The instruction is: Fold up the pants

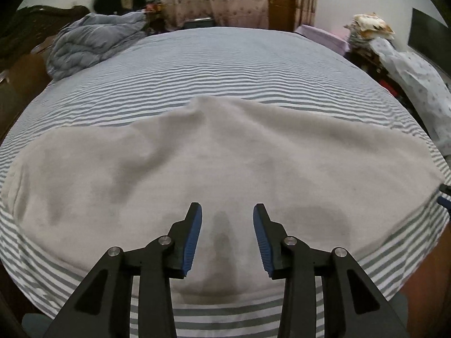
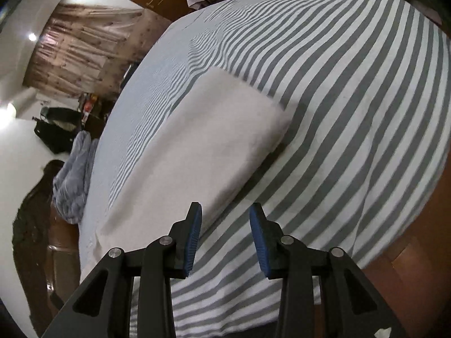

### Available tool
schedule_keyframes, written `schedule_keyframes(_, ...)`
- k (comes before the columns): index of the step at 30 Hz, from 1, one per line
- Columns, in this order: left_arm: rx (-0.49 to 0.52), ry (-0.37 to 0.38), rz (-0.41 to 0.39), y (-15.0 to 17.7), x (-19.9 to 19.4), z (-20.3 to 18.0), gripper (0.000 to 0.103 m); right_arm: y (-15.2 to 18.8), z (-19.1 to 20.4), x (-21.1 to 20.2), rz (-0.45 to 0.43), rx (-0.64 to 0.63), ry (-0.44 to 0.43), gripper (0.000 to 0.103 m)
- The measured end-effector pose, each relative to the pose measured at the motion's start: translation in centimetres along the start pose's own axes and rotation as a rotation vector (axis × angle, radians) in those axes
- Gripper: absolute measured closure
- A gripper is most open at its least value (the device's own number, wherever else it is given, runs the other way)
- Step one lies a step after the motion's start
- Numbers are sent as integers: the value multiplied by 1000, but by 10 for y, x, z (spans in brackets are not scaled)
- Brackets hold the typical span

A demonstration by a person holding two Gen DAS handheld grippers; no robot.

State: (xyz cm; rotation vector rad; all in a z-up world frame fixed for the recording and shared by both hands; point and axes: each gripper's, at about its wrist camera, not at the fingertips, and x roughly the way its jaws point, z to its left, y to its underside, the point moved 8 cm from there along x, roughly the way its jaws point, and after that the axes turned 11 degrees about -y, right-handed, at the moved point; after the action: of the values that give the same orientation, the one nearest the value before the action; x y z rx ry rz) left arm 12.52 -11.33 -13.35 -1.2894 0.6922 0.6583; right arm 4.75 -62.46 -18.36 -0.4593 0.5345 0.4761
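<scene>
No legible text, labels, brands or numbers in either view; distant room clutter possibly too blurred to tell.

Wide open striped bed (image 1: 225,64) beyond the pale pants (image 1: 220,169), nothing standing on that stretch. Far left corner is blocked by a bunched blue-grey quilt (image 1: 90,45) (a soft heap, but bulky). Off the right edge, piled laundry (image 1: 408,64) crowds the bedside, near the mattress.
</scene>
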Motion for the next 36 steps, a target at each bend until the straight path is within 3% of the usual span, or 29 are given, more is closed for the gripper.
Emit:
schedule_keyframes(9,58,44,28,-2,3,-59,63,15,1,44,66,25,-254,60)
schedule_keyframes(14,67,66,50,-7,11,-81,63,3,-10,43,-18,53,-322,58)
schedule_keyframes(21,104,104,55,-9,11,-114,63,-37,-29,45,-107,133,-352,67)
schedule_keyframes(23,119,120,53,-10,10,-126,63,-43,-27,47,-107,120,-336,82)
schedule_keyframes(25,139,145,52,-10,10,-139,63,-46,-24,47,-97,113,-330,87)
schedule_keyframes(31,188,179,48,1,22,-164,61,-51,1,38,-91,70,-329,89)
schedule_keyframes(36,202,194,13,0,24,-166,59,-54,45,36,-78,5,-329,89)
